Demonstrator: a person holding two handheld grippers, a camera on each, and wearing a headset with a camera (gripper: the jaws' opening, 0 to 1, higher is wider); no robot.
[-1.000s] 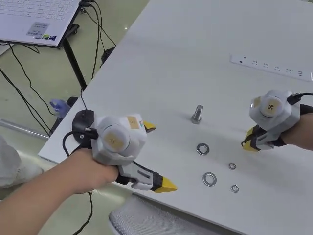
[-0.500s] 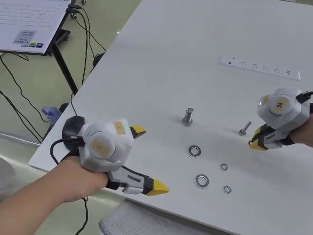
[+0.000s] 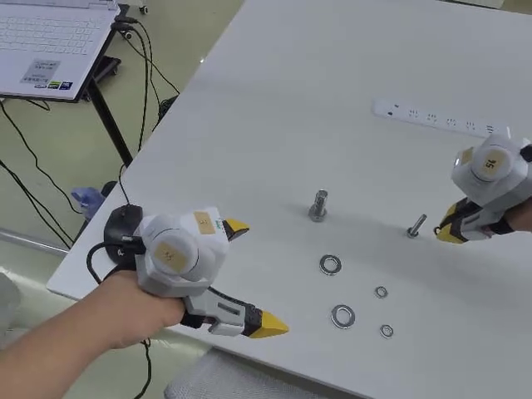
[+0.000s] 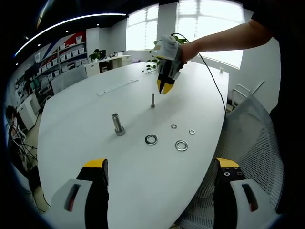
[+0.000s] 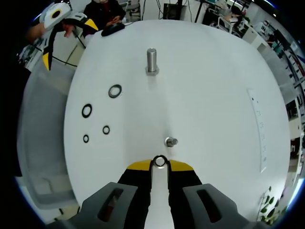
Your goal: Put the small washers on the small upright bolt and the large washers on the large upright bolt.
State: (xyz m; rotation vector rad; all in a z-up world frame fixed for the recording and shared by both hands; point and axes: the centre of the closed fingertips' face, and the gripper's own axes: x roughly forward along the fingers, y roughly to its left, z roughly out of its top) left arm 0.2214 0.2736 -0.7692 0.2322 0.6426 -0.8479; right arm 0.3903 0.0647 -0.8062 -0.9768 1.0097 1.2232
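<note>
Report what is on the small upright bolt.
Nothing: the small bolt stands bare, nothing covering it. The right gripper holds a small washer just short of it.

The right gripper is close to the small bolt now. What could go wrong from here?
1. The right gripper pinches what looks like a small washer only at its tips, just short of the small bolt; it could slip out before it is over the bolt.
2. That bolt is thin and stands free, so a nudge from the jaws could tip it.
</note>
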